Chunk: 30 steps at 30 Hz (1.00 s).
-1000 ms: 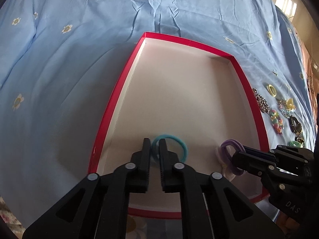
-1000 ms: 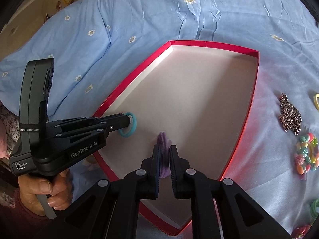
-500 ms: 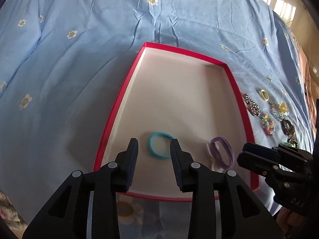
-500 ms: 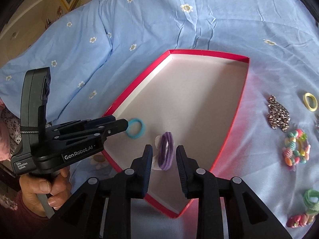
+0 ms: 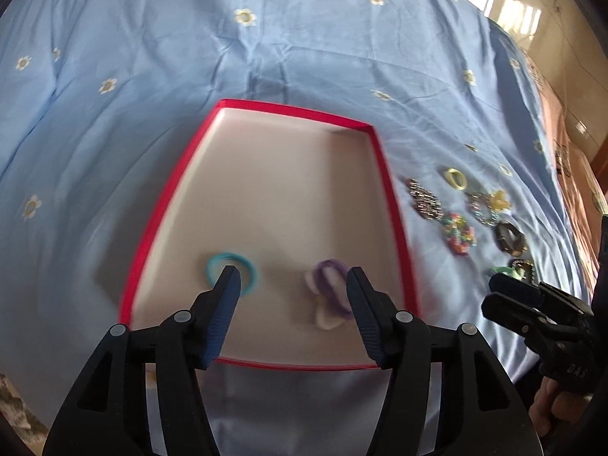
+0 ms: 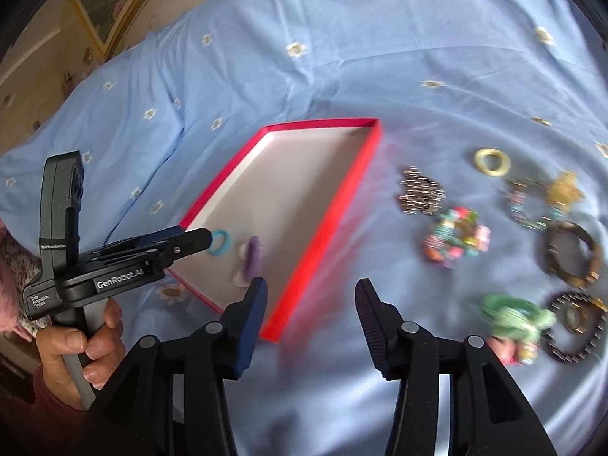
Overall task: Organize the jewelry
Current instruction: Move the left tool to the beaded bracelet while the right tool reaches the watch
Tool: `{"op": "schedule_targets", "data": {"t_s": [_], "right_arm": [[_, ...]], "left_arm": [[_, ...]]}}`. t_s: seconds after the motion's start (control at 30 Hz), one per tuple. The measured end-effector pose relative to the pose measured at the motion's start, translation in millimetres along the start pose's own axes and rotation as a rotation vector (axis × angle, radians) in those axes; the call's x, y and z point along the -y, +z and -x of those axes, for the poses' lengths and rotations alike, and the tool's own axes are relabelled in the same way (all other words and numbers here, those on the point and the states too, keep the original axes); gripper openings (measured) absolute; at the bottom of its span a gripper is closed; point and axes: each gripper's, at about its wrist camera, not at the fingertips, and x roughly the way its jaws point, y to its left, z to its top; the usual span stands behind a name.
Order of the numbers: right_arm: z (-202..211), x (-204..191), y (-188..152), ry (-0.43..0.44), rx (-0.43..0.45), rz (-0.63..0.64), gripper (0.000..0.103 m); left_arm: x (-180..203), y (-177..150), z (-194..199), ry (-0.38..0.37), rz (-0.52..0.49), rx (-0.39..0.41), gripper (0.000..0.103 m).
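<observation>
Your left gripper (image 5: 290, 281) is open wide and holds nothing. It hangs over the near end of the red box (image 5: 391, 197), which sits on the blue bed sheet (image 5: 114, 114) with little white flowers. Inside the box, on its pale floor, lie two hair ties. The teal hair tie (image 5: 232, 271) is near the left wall, just past your left finger tip. The purple hair tie (image 5: 331, 285) lies to its right, on a small white piece, and the two ties do not touch. Your right gripper (image 6: 309, 302) is open wide too and holds nothing. It hangs over the sheet, just to the right of the box's near corner. The rest of the jewelry is on the sheet to the right of the box, not in it. There is a silver chain (image 6: 420, 190) closest to the box, a yellow ring (image 6: 492, 161) behind it, and a bright bead bracelet (image 6: 456, 237) in front of the chain. Farther right are a dark brown bracelet (image 6: 572, 252), a green hair tie (image 6: 513, 313) and a dark chain bracelet (image 6: 577, 328). The pictures are a bit blurry, so small parts are hard to see.
</observation>
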Motion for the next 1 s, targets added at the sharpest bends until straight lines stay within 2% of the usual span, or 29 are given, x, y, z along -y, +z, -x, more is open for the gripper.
{"op": "schedule_targets", "data": {"t_s": [0.07, 0.33, 1.0], "right_arm": [[8, 9, -4, -0.02, 0.012, -0.016, 0.054], [43, 56, -17, -0.107, 0.063, -0.114, 0.055], [77, 108, -21, -0.221, 0.131, -0.183, 0.055]], "left_arm": [[12, 0, 0, -0.014, -0.02, -0.002, 0.058], [50, 0, -4, -0.06, -0.08, -0.018, 0.059], [115, 13, -20, -0.134, -0.204, -0.041, 0.059]]}}
